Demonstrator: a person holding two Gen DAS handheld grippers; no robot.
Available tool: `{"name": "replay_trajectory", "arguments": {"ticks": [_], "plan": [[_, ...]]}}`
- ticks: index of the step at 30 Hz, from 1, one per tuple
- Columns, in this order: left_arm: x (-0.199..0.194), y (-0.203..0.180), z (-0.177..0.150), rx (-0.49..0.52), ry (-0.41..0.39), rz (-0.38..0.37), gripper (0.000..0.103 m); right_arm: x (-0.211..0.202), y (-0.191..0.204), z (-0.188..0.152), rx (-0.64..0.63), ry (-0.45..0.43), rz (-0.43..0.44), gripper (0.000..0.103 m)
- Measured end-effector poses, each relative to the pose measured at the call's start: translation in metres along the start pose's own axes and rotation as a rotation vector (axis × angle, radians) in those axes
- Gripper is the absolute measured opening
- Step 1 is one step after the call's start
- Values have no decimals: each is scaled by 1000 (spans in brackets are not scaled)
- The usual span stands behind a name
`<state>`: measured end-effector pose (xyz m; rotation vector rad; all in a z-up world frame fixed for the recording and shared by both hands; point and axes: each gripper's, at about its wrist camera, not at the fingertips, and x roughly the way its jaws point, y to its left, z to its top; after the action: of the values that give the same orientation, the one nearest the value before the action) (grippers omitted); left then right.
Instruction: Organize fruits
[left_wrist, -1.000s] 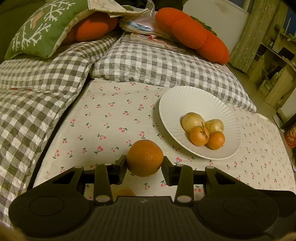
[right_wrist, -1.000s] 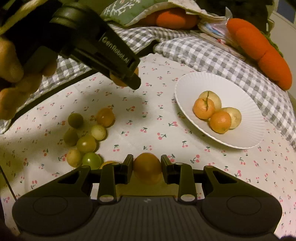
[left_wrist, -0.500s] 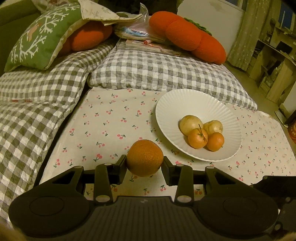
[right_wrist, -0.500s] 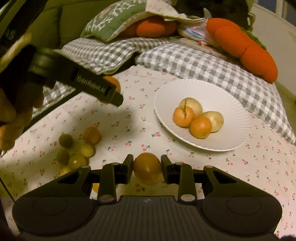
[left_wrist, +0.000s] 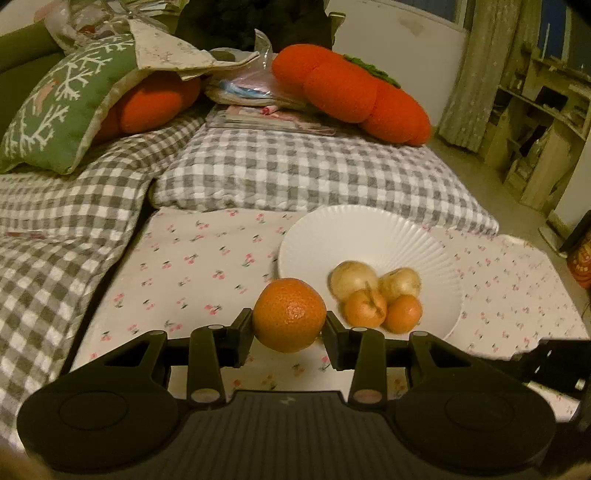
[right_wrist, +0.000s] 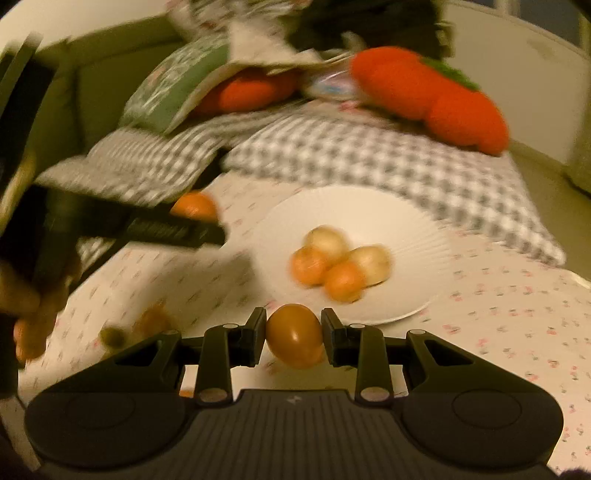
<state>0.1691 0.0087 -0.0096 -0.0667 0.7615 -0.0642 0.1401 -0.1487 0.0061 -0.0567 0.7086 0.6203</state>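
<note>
Left wrist view: left gripper (left_wrist: 289, 328), black plastic, jaws closed partway onto a round mandarin (left_wrist: 289, 314) with dimpled, glossy orange peel, pads pressing both sides. It hangs over a cherry-print cloth (left_wrist: 192, 273), matte cotton look. Just beyond, a white plate (left_wrist: 369, 236) with fine radial ribbing holds four small fruits (left_wrist: 376, 295): two pale yellow, two orange, touching in a cluster. Behind, grey gingham cushions (left_wrist: 295, 173) with puckered weave, a plush orange carrot pillow (left_wrist: 351, 92), a green pillow (left_wrist: 62, 107) with white branch pattern. Right wrist view (heavily motion-blurred): right gripper (right_wrist: 294, 336) clamps a smooth, egg-shaped amber fruit (right_wrist: 294, 335), skin shiny, held above the cloth near the plate's (right_wrist: 351, 206) near rim. The left gripper (right_wrist: 177, 230) crosses at left, carried by a hand (right_wrist: 29, 310), the mandarin (right_wrist: 194, 206) showing above its finger. Loose small fruits (right_wrist: 114, 336) lie on the cloth at lower left, shapes smeared. Lettering on the gripper's side is too blurred to read.
</note>
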Motion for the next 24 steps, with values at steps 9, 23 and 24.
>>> {"name": "replay_trajectory", "arguments": {"ticks": [9,23,24], "plan": [[22,-5,11,9,-45,-25,25,9,-84,3,419,-40,-20,29],[65,0,21,-58,-8,-98,25,52,-99,-1,546,-42,40,29],[67,1,20,-66,2,-109,25,53,-99,-2,549,-39,42,29]]}}
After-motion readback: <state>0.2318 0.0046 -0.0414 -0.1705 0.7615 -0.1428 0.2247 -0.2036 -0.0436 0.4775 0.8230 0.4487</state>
